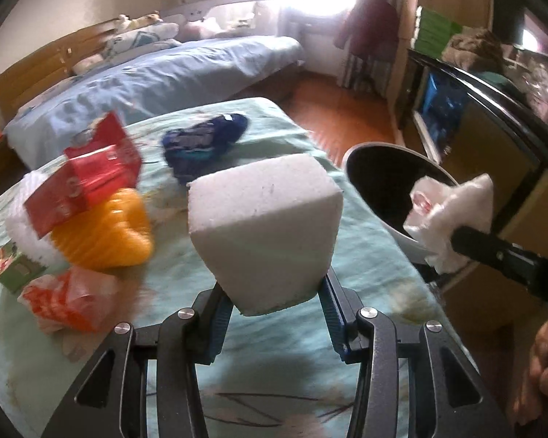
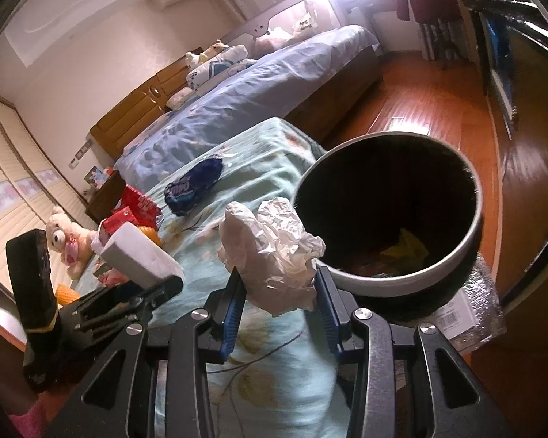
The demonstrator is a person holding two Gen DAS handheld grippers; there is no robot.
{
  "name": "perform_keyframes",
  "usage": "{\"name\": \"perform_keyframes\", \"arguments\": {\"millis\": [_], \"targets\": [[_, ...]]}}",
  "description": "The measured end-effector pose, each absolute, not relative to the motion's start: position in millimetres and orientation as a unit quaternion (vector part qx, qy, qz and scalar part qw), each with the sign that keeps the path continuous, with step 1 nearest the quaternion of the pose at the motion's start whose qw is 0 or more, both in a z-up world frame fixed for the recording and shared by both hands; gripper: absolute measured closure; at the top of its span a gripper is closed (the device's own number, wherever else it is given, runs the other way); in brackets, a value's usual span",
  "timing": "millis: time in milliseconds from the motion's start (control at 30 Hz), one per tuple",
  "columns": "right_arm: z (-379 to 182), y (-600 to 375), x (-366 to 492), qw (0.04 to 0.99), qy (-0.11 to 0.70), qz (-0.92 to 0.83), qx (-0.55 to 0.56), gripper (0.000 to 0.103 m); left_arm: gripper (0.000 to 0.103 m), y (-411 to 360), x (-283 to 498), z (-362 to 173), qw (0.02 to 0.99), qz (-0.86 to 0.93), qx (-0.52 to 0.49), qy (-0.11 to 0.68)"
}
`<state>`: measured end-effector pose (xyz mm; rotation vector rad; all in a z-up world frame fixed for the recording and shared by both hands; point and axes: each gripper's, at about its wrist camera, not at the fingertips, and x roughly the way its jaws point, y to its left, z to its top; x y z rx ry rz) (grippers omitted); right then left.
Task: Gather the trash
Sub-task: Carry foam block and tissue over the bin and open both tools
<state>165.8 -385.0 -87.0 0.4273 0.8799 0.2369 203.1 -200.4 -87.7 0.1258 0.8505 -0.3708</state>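
Observation:
My left gripper (image 1: pixel 272 294) is shut on a white foam block (image 1: pixel 263 230), held above the green cloth-covered table (image 1: pixel 281 368). The same block (image 2: pixel 139 253) shows at the left of the right wrist view. My right gripper (image 2: pixel 279 292) is shut on a crumpled white tissue (image 2: pixel 274 248), just left of the round bin (image 2: pixel 467 241). In the left wrist view the tissue (image 1: pixel 453 215) hangs at the rim of the bin (image 1: pixel 413 246). Yellow and red trash lies at the bin's bottom.
On the table lie a red carton (image 1: pixel 87 179), an orange ribbed container (image 1: pixel 106 233), an orange-and-white wrapper (image 1: pixel 67 301) and a dark blue wrapper (image 1: pixel 204 142). A bed with blue bedding (image 1: pixel 157 80) stands behind. A plush bear (image 2: pixel 67 239) sits left. Wooden floor (image 2: pixel 420 109) spreads right.

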Motion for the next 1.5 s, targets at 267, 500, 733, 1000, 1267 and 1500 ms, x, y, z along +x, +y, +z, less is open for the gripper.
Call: {"name": "perform_keyframes", "arguments": {"millis": [267, 500, 733, 1000, 1267, 1500], "targets": [[-83, -411, 168, 0.881, 0.419, 0.089, 0.199, 0.064, 0.058, -234, 210, -84, 0.881, -0.203, 0.086, 0.42], [-83, -427, 177, 0.885, 0.419, 0.071, 0.19, 0.064, 0.058, -258, 218, -78, 0.875, -0.22, 0.096, 0.42], [-88, -438, 187, 0.885, 0.422, 0.054, 0.188, 0.064, 0.058, -273, 226, -76, 0.874, -0.232, 0.094, 0.417], [-93, -452, 199, 0.884, 0.428, 0.04, 0.185, 0.064, 0.058, -289, 242, -78, 0.867, -0.247, 0.097, 0.423], [-98, -461, 212, 0.883, 0.433, 0.03, 0.18, 0.064, 0.058, -308, 269, -87, 0.855, -0.254, 0.098, 0.441], [-105, -467, 227, 0.879, 0.442, 0.026, 0.177, 0.064, 0.057, -323, 291, -96, 0.85, -0.254, 0.103, 0.451]]}}
